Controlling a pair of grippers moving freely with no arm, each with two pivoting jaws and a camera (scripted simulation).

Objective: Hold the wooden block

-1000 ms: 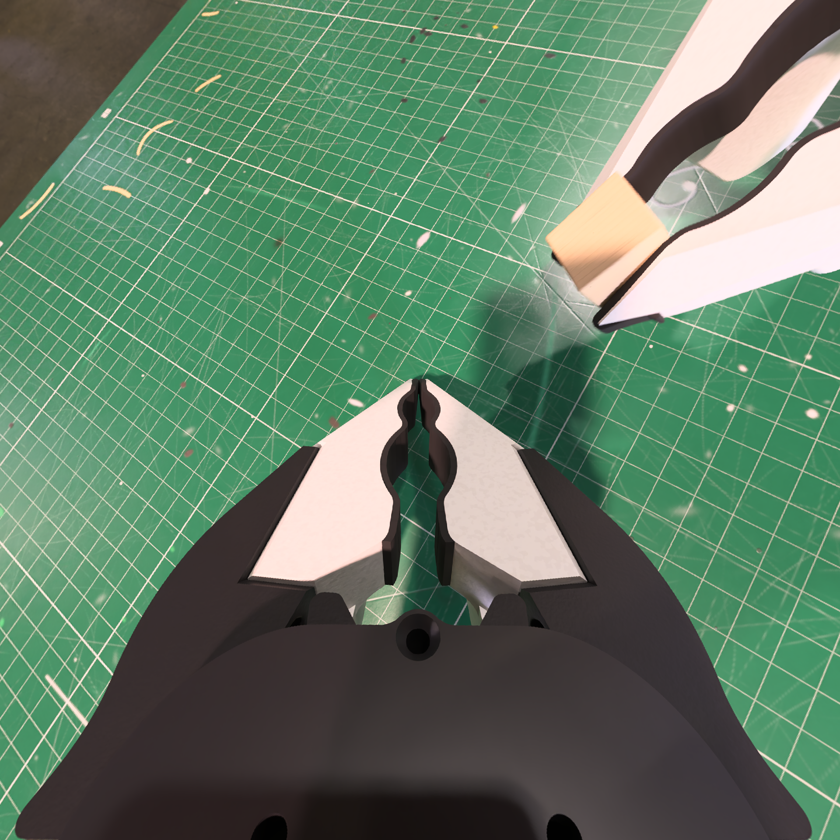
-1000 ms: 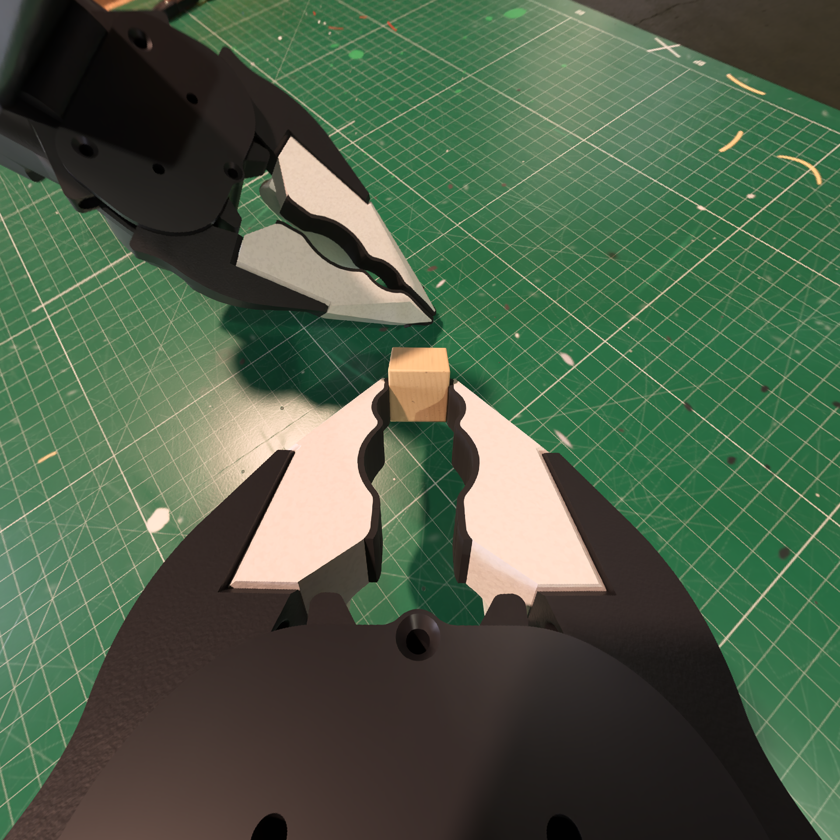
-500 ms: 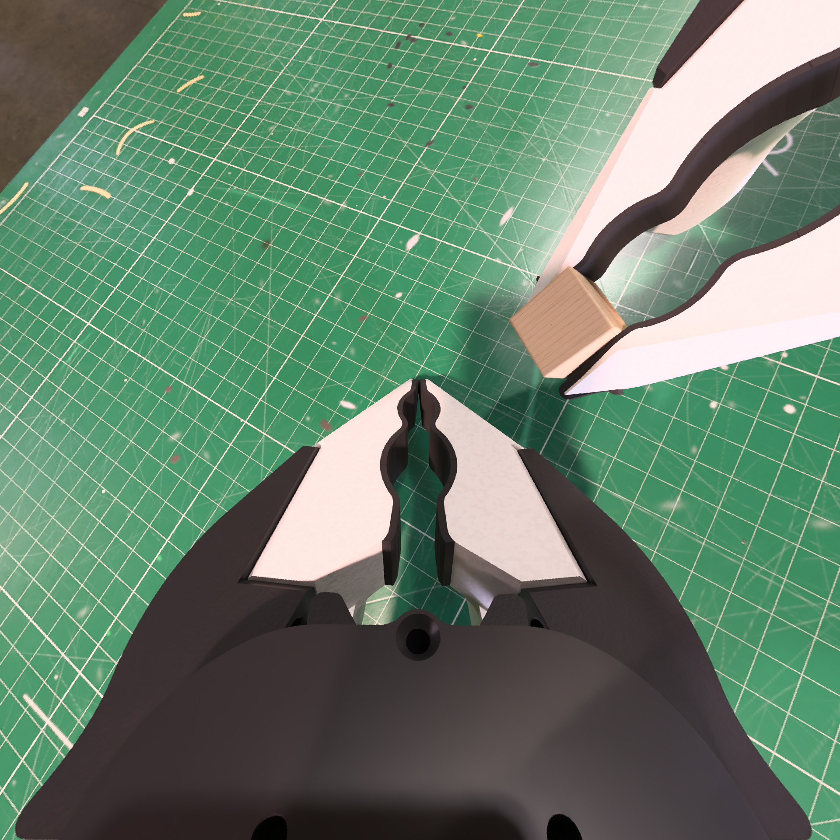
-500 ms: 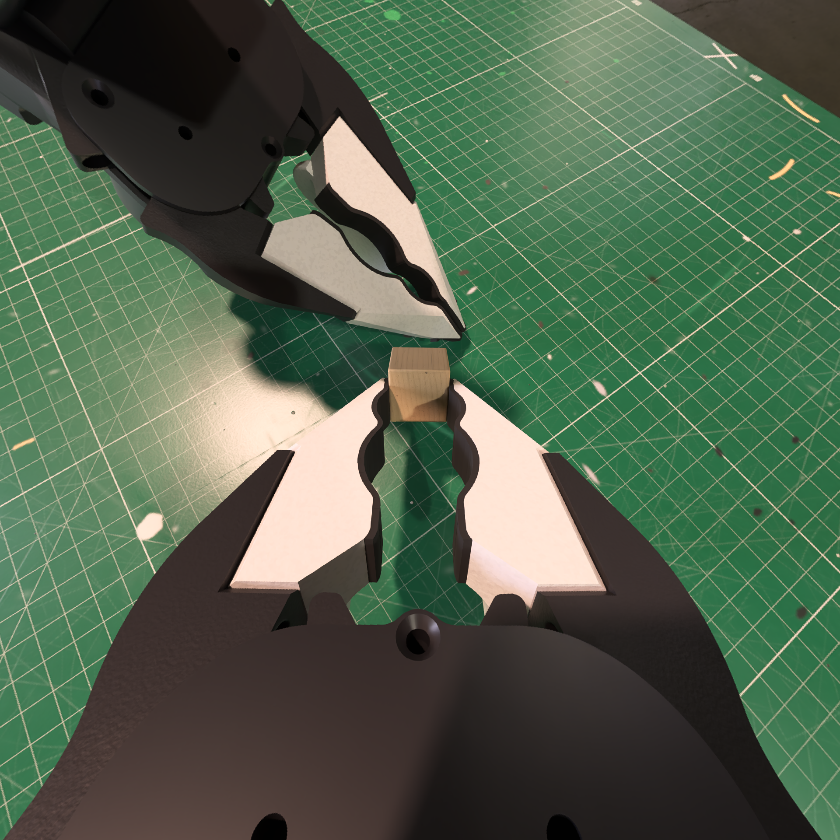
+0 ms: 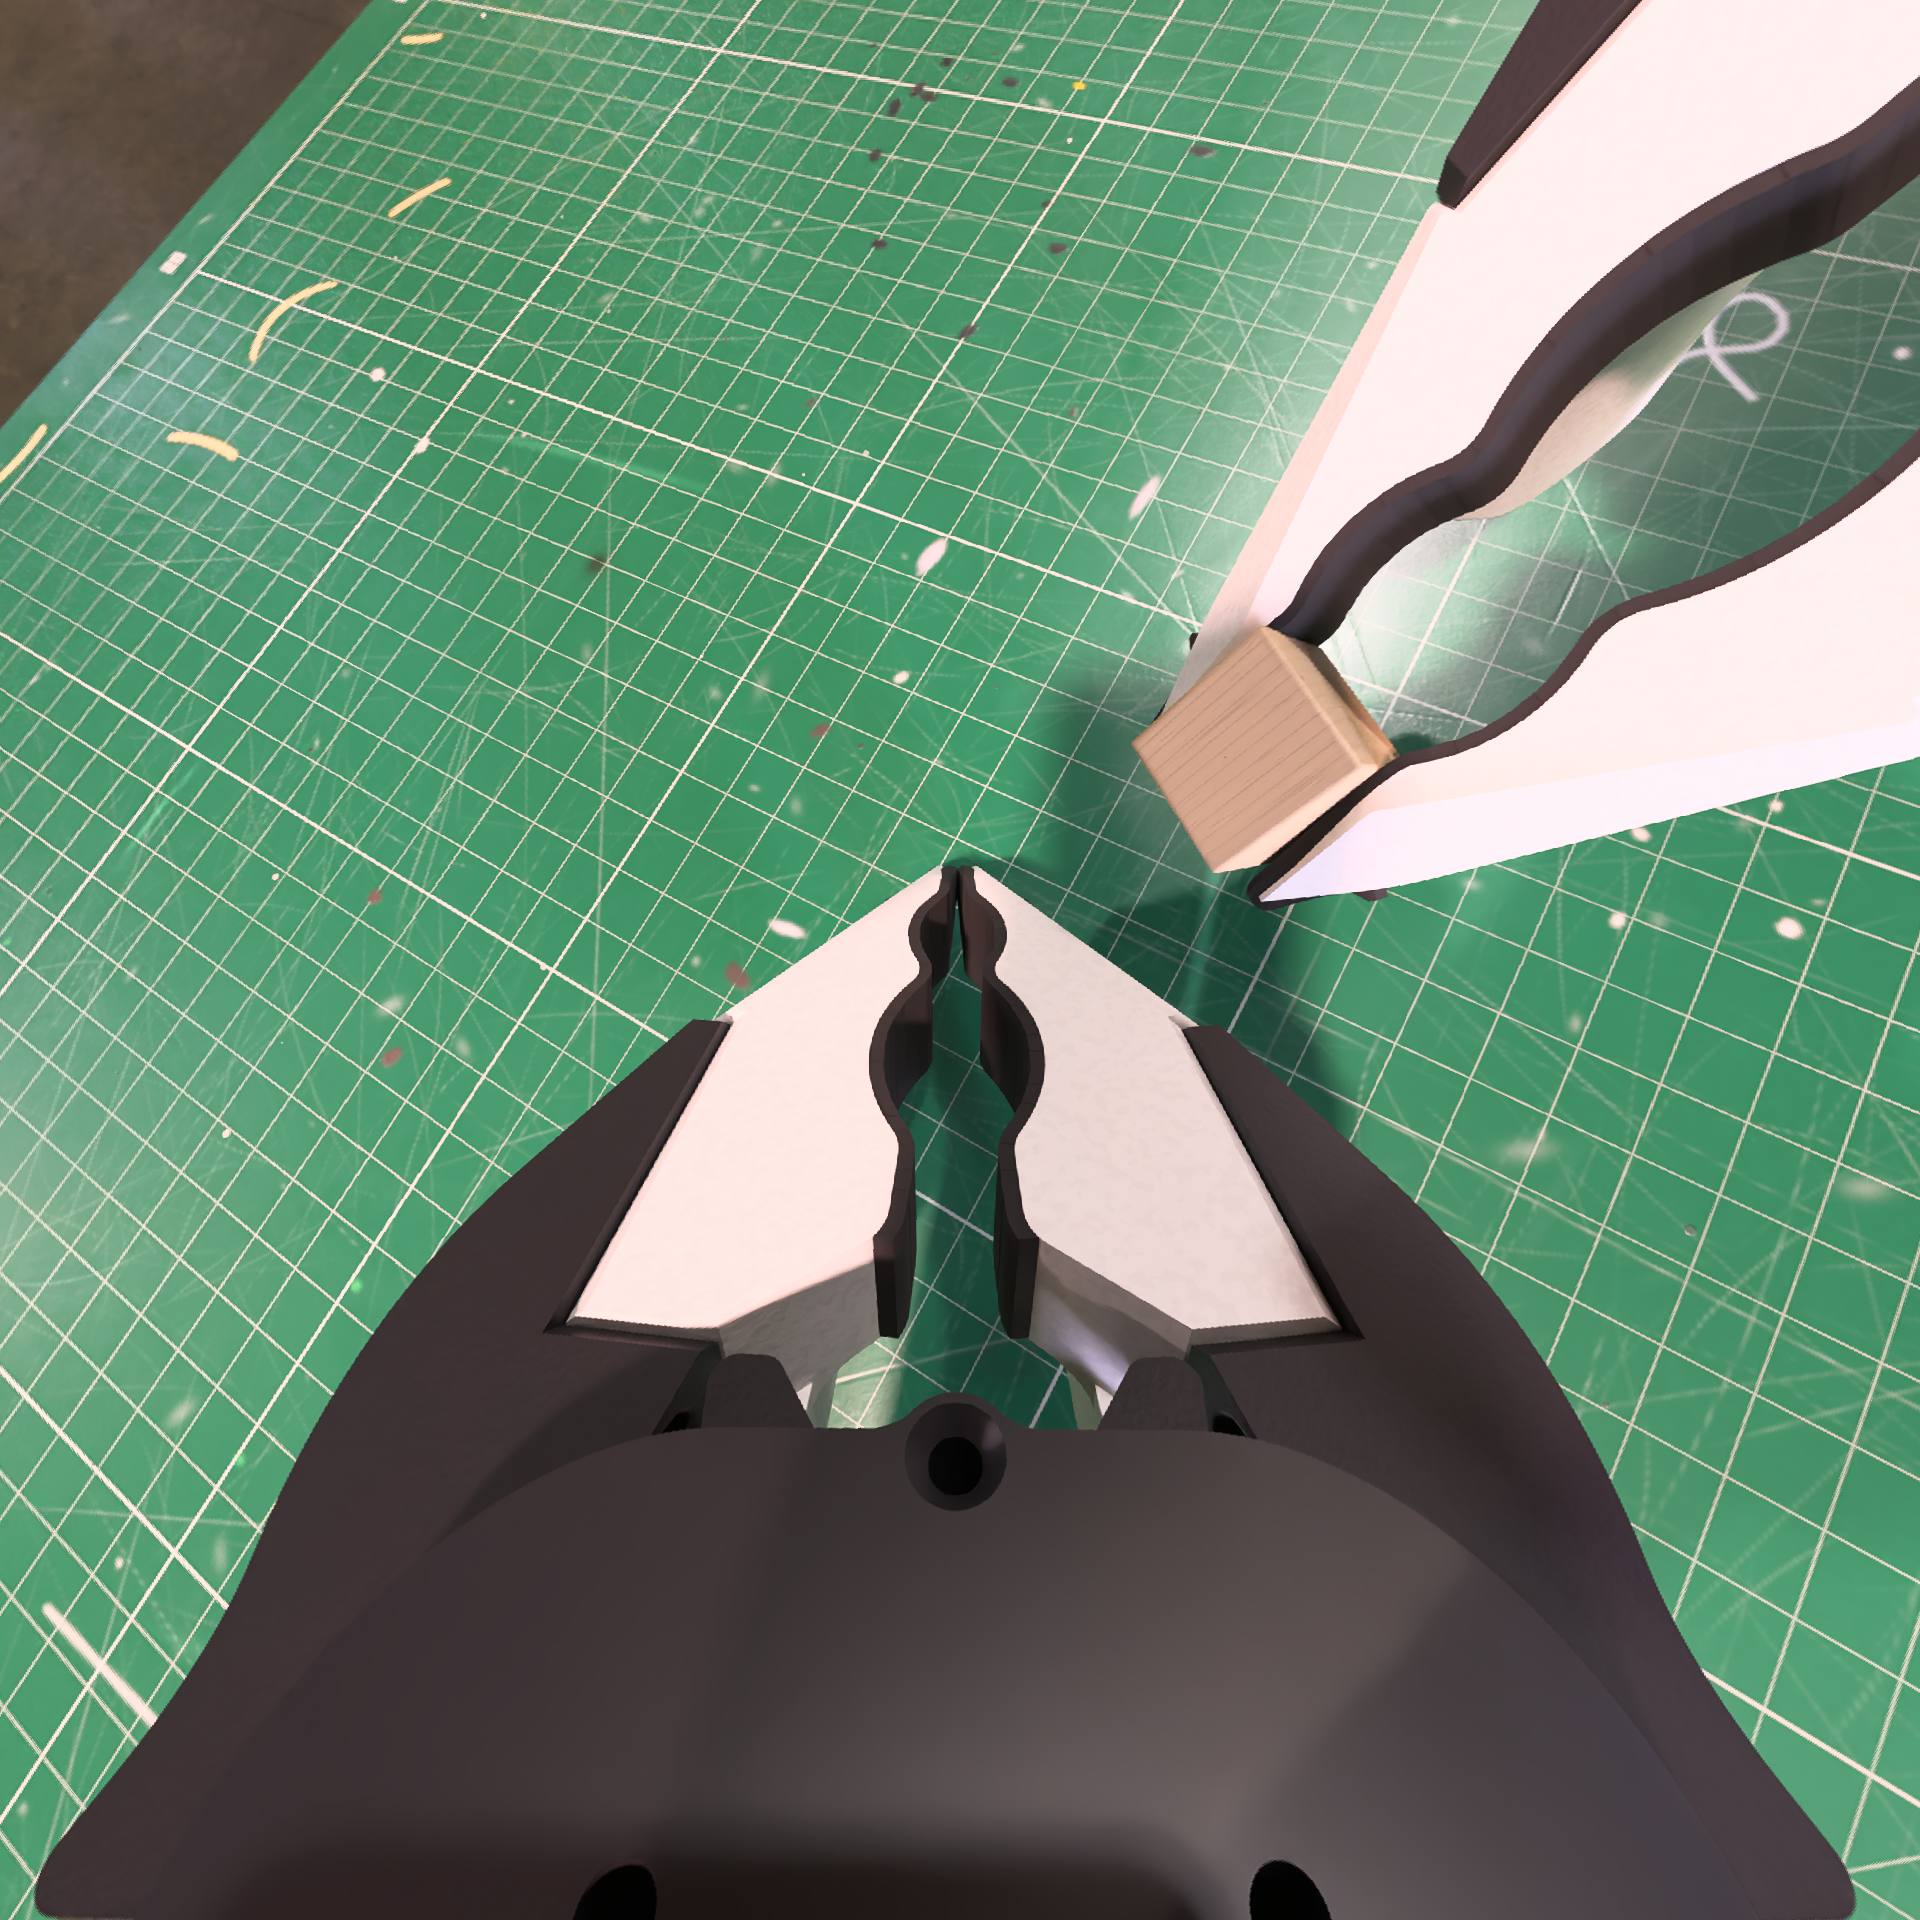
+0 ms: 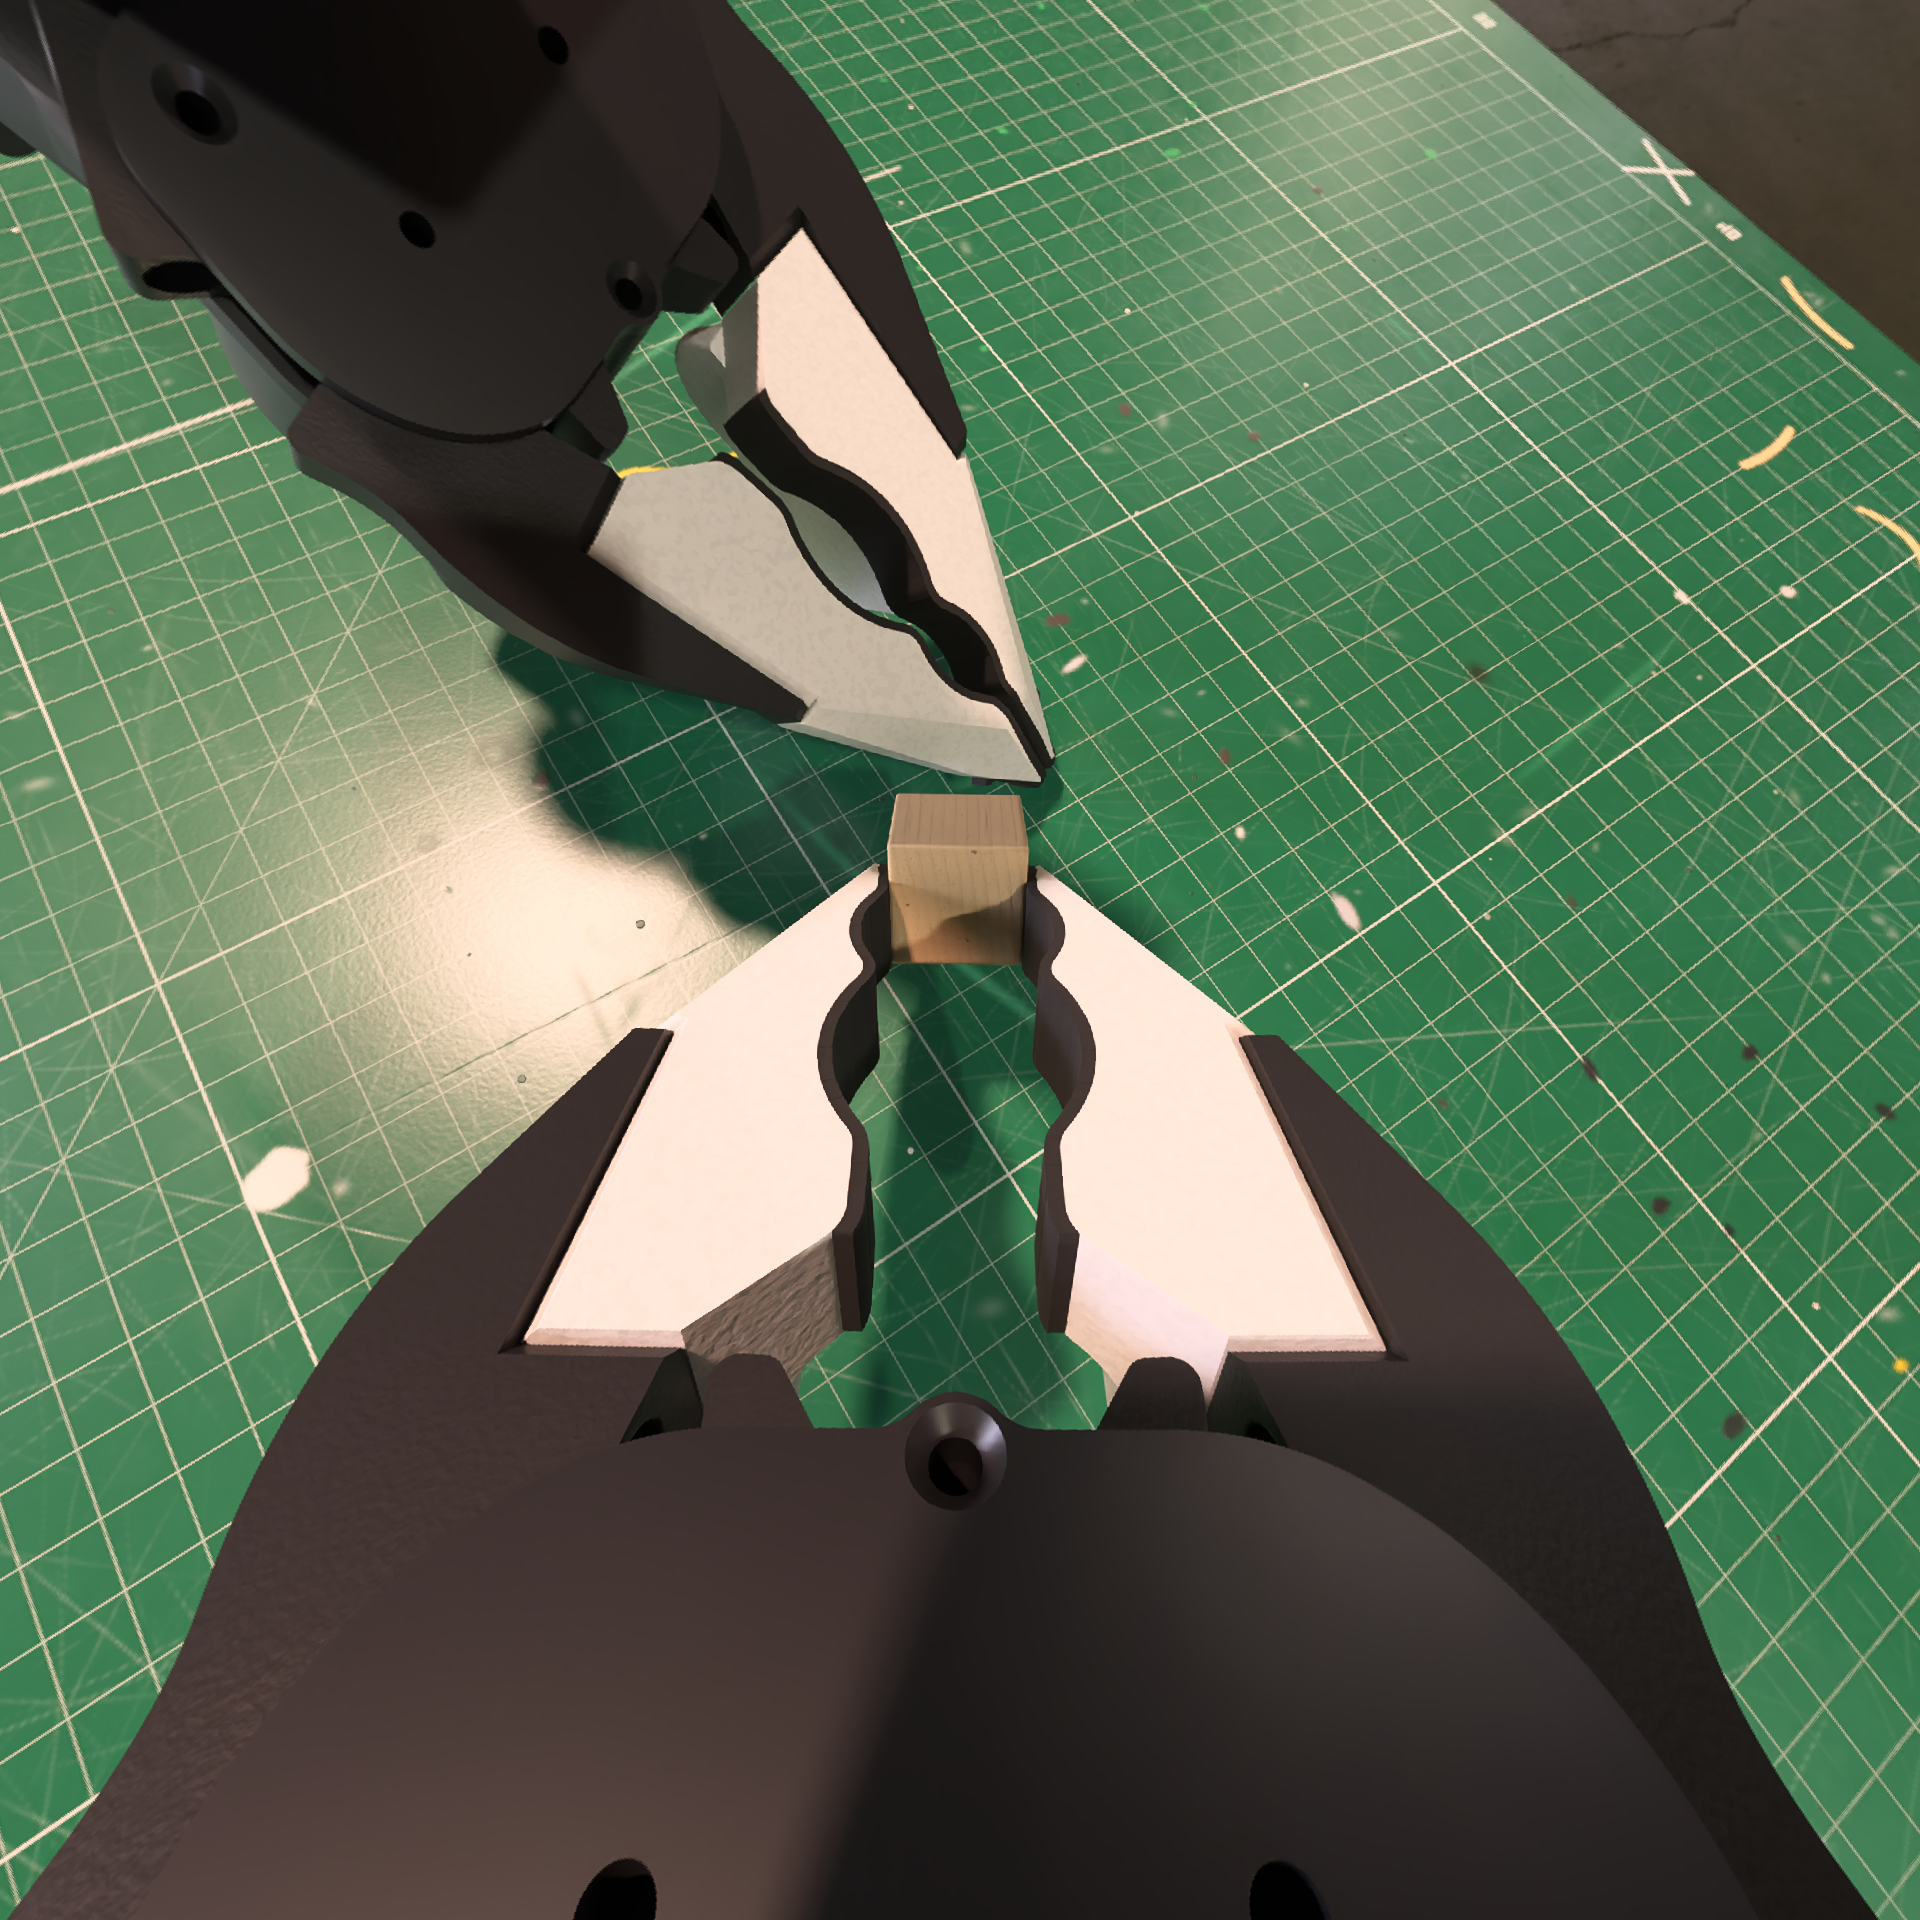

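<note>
left gripper (image 6: 1039, 764) moved nearer, jaws clenched | right gripper (image 6: 958, 914) jaws grasping wooden block (image 6: 956, 883), cube, no long axis

wooden block (image 6: 957, 881): one, a small pale cube
hand-held gripper: two, a left hand-held gripper (image 5: 956, 883) and a right hand-held gripper (image 6: 957, 894)
fingers per hand-held gripper: two
green cutting mat (image 5: 623, 520): one, gridded
</note>
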